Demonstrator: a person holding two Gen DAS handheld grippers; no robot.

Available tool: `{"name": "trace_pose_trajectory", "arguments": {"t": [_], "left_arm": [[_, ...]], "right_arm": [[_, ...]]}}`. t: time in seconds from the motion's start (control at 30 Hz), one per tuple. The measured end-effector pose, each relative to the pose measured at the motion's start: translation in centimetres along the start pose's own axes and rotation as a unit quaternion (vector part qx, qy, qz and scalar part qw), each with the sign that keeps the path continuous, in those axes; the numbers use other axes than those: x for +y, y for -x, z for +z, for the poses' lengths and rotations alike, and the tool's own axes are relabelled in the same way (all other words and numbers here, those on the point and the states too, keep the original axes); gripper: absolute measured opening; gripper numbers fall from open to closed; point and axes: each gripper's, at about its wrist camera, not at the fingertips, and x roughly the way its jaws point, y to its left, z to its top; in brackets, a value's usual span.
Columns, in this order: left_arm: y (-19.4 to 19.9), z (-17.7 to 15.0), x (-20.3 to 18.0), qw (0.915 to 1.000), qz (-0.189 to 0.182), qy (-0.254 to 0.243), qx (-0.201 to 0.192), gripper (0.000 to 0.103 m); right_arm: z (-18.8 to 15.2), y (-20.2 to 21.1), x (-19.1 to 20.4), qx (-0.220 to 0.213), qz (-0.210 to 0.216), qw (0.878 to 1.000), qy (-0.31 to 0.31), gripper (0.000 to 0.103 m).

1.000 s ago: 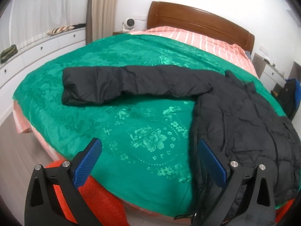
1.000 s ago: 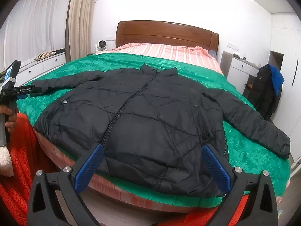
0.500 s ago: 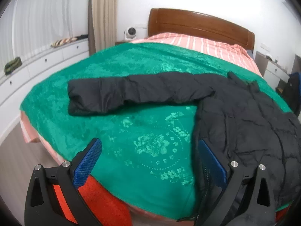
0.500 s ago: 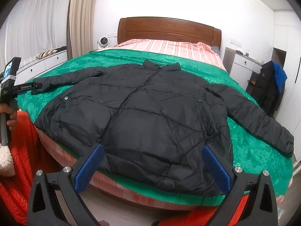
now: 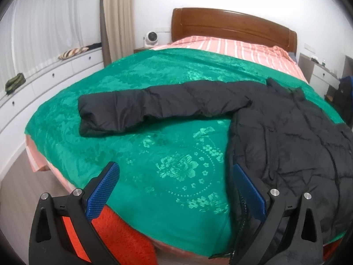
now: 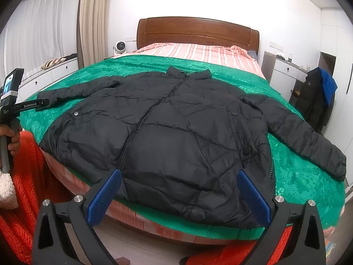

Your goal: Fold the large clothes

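A wide bed (image 6: 308, 190) is covered by a glossy green blanket (image 5: 141, 145) embossed with flower patterns; beyond the blanket, at the head end, a pink sheet with pale stripes (image 6: 198, 53) is seen, backed by a curved, polished brown wooden headboard (image 6: 196, 31). A black puffer jacket (image 6: 181, 132), quilted and slightly shiny, is spread flat and front-up across the blanket, its collar toward the headboard and its hem hanging over the foot edge of the bed. A zip is run down its middle, and round snap studs are dotted on the chest. Both sleeves are stretched outward across the blanket, one to each side of the bed.

To the left of the bed, a low white run of drawers (image 5: 44, 77) is set under sheer white curtains, with a small round white fan (image 6: 120, 46) near the headboard. To the right of the bed, a dark coat with a blue hood (image 6: 317, 97) is hung.

The right gripper (image 6: 178, 193) is held over the foot edge of the bed, its textured blue pads spread wide with nothing between them. The left gripper (image 5: 175, 188) is likewise held wide and empty, beside the jacket's side edge. In the right wrist view its black handle is gripped by a hand (image 6: 12, 135), and the white lettering "GenRobot.AI" (image 6: 29, 105) is read on it. Fuzzy orange fabric (image 6: 26, 190) is seen at the foot of the bed.
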Motion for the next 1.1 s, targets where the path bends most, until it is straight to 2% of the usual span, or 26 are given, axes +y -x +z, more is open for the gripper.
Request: {"name": "trace_pose_trajectory", "arguments": {"t": [0.53, 0.6, 0.7, 0.77, 0.8, 0.9, 0.93, 1.03, 1.1], "left_arm": [[0.0, -0.2, -0.1, 1.0000, 0.003, -0.003, 0.000, 0.102], [0.0, -0.2, 0.0, 1.0000, 0.004, -0.002, -0.001, 0.102], [0.1, -0.1, 0.0, 1.0000, 0.006, -0.001, -0.002, 0.102], [0.0, -0.1, 0.0, 1.0000, 0.005, -0.001, -0.001, 0.102], [0.0, -0.1, 0.1, 1.0000, 0.003, 0.000, -0.001, 0.102], [0.1, -0.1, 0.3, 1.0000, 0.001, 0.005, 0.000, 0.102], [0.2, -0.1, 0.5, 1.0000, 0.000, 0.009, -0.001, 0.102], [0.0, 0.0, 0.8, 0.9998, 0.000, 0.017, 0.002, 0.102], [0.0, 0.0, 0.8, 0.9998, 0.002, 0.019, 0.004, 0.102]], "right_arm": [[-0.2, -0.3, 0.2, 0.009, 0.004, 1.000, 0.004, 0.103], [0.3, 0.0, -0.7, 0.005, 0.010, 1.000, -0.017, 0.102], [1.3, 0.8, -5.6, -0.017, 0.017, 0.994, -0.102, 0.102], [1.6, 0.9, -11.5, -0.028, -0.001, 0.983, -0.182, 0.102], [1.4, 0.8, -15.1, -0.029, -0.008, 0.972, -0.232, 0.103], [-1.2, -0.2, -24.6, -0.028, -0.020, 0.928, -0.372, 0.103], [-2.7, -0.9, -28.2, -0.025, -0.025, 0.905, -0.423, 0.102], [-5.6, -2.5, -34.2, -0.022, -0.042, 0.864, -0.501, 0.102], [-7.4, -3.7, -37.7, -0.029, -0.055, 0.829, -0.555, 0.100]]}}
